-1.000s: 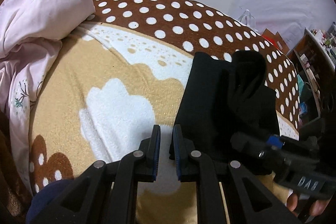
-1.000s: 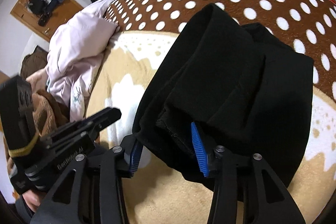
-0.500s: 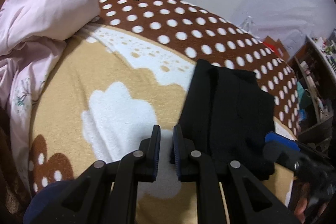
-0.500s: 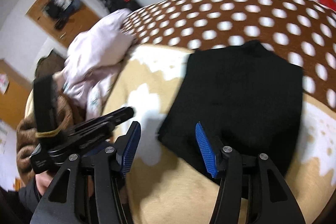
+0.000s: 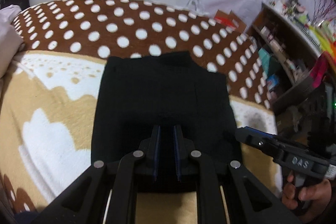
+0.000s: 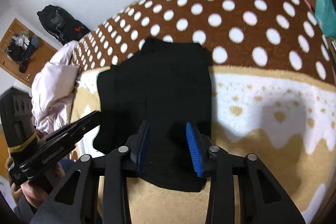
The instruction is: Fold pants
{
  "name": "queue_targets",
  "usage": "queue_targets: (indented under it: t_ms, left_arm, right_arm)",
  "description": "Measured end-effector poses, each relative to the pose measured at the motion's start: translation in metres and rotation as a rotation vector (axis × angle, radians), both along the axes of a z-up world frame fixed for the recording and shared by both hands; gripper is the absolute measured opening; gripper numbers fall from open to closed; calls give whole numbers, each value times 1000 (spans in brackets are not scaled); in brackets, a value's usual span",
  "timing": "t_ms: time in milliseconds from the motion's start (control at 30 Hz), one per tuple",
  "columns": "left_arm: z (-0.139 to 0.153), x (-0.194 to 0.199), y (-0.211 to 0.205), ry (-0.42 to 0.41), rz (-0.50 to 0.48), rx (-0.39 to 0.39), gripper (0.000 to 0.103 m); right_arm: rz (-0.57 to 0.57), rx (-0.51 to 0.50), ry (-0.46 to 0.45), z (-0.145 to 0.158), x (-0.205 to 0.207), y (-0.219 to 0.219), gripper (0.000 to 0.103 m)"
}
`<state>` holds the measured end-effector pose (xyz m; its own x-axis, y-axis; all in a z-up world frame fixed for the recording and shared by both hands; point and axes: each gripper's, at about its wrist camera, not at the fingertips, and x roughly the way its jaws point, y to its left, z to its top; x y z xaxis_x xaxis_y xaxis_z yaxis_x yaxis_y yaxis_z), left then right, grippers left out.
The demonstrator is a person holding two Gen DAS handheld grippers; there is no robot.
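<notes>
The black pants (image 5: 163, 96) lie folded into a flat rectangle on the dotted brown, tan and white blanket (image 5: 126, 30). My left gripper (image 5: 167, 140) hovers over their near end, its pads a narrow slit apart with nothing pinched between them. Off the right edge of the pants is my right gripper (image 5: 262, 140), held by a hand (image 5: 304, 196). In the right wrist view the pants (image 6: 159, 85) fill the middle. The right gripper (image 6: 168, 129) is above their near edge, its jaws closing with only the flat cloth beneath them. The left gripper (image 6: 69, 135) shows at the left.
A pale pink quilt (image 6: 54, 85) is bunched at the blanket's left side. A black backpack (image 6: 61, 24) leans on the wall beyond it, near a wooden door (image 6: 21, 51). Cluttered shelves (image 5: 283, 45) stand past the bed's right edge.
The right gripper let go of the raised fold, and the pants now lie flat. Both grippers swung over the pants' near end. The right jaws widened, then narrowed.
</notes>
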<state>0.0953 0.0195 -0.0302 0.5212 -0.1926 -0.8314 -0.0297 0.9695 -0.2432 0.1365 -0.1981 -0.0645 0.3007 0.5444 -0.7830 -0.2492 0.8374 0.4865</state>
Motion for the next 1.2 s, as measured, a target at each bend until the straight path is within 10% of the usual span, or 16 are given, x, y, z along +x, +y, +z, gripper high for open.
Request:
queue_targets:
  t_ms: [167,1200]
  left_arm:
    - [-32,10,17,88,45,-32,14]
    - [-15,-34,14,91,107,210,21]
  right_arm:
    - [77,-73,51,-32,2,26,36]
    - [70,-189,-49,14,-46,-4,36]
